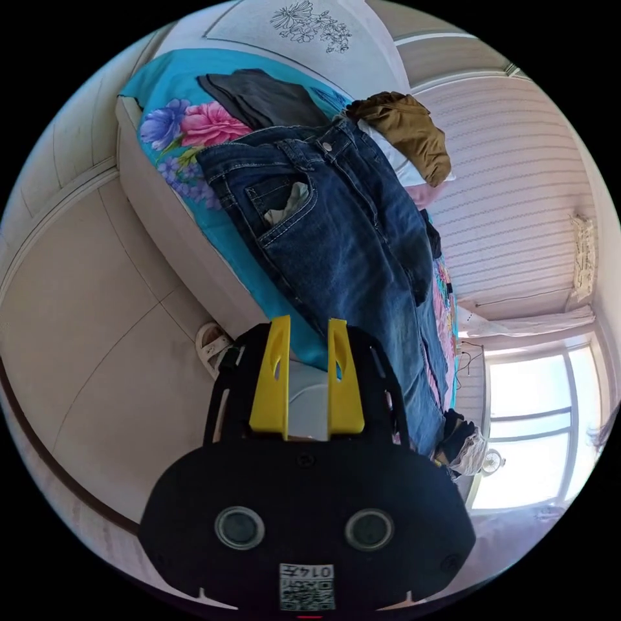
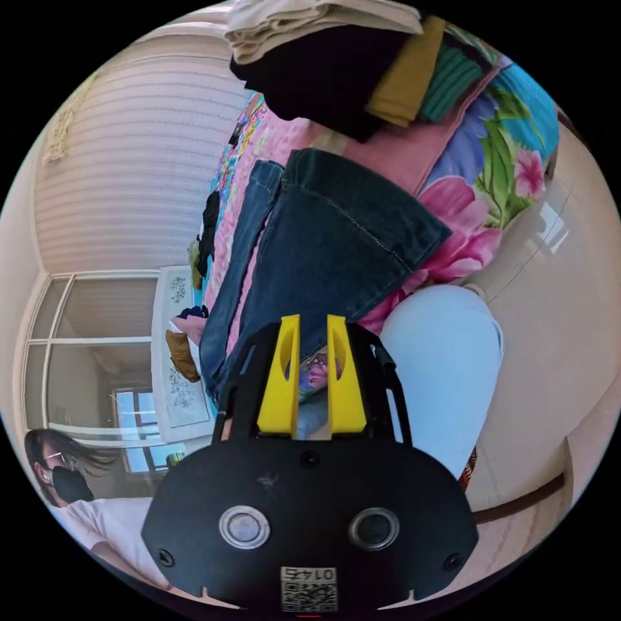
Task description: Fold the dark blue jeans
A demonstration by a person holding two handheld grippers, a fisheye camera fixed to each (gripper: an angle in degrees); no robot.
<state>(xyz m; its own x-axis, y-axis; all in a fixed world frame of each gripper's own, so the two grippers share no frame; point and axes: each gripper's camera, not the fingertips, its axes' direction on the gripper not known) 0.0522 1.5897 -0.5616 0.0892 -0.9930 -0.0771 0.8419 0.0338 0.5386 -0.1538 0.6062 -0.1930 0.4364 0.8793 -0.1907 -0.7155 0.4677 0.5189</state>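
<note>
lying flat on floral bed (image 1: 155, 84), dark blue jeans (image 1: 343, 239), both grippers empty

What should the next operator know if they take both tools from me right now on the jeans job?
Left tool: open, holding nothing, hovering at the bed edge beside the waist end of the jeans.
Right tool: open, empty, near the leg hems.
Jeans: spread lengthwise on the floral bed cover, front pocket up, one leg lying over the other.
Nearby: a stack of folded clothes past the hems, a brown garment past the waistband.
Done: laid out. Left: every fold.
</note>
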